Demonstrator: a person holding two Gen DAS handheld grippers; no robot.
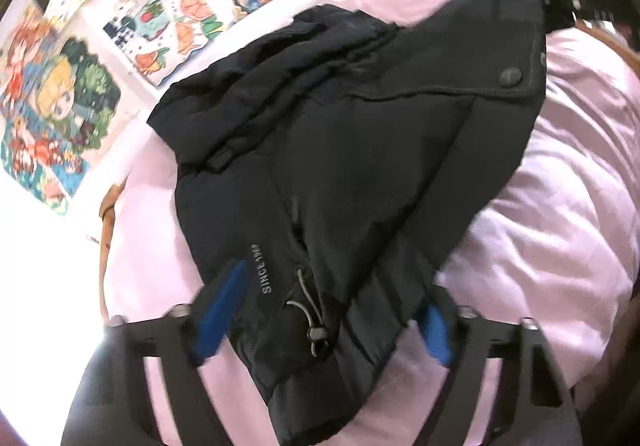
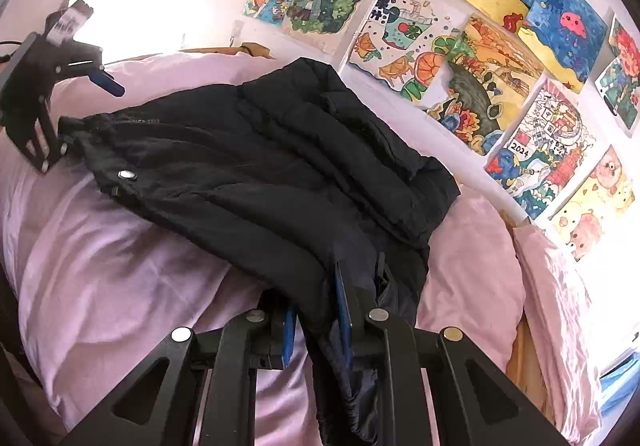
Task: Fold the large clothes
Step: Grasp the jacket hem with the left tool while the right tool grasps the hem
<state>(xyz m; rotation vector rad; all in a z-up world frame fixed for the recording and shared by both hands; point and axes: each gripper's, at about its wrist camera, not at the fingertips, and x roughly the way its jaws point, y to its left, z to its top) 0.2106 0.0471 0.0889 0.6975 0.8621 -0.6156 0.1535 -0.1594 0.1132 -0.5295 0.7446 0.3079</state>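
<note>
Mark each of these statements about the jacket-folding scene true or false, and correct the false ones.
1. The black jacket lies on pink bedding. True.
2. The right claw is open and clear of the fabric. False: its fingers are closed on a bunched edge of the jacket.
3. Children's drawings are stuck on the wall behind the bed. True.
4. The left claw is shut tight with nothing between its fingers. False: its fingers stand apart, with the jacket's hem lying between them.
5. The jacket is bright red. False: it is black, with a grey drawcord at the hem.
</note>
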